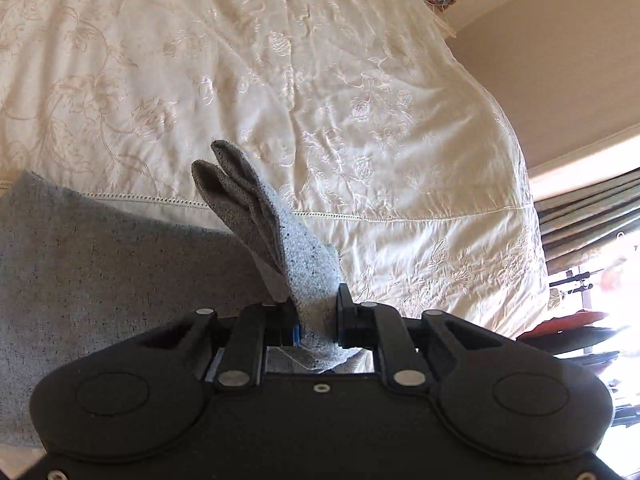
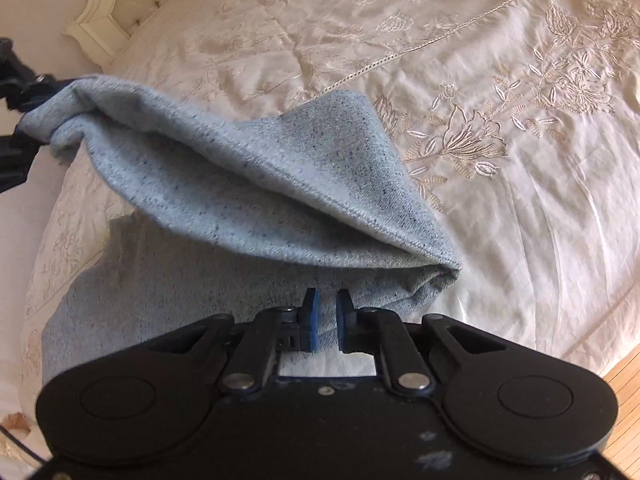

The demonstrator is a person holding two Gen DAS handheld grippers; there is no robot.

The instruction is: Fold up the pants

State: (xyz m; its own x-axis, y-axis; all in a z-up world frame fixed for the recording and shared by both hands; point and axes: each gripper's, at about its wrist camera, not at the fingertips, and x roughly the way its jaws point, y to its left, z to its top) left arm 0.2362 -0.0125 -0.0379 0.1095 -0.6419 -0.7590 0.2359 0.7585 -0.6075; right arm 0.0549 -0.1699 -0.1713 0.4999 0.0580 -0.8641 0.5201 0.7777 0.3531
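The grey-blue speckled pants lie on a cream embroidered bedspread. In the left wrist view my left gripper is shut on a bunched edge of the pants, and two fabric corners stick up past the fingers. In the right wrist view my right gripper is shut on the pants, which stretch as a lifted fold from it to the left gripper at the far left. More of the pants hangs and lies below the fold.
The bedspread covers the whole bed. A tufted white headboard is at the top left in the right wrist view. Wood floor shows at the lower right. Curtains and a window are to the right in the left wrist view.
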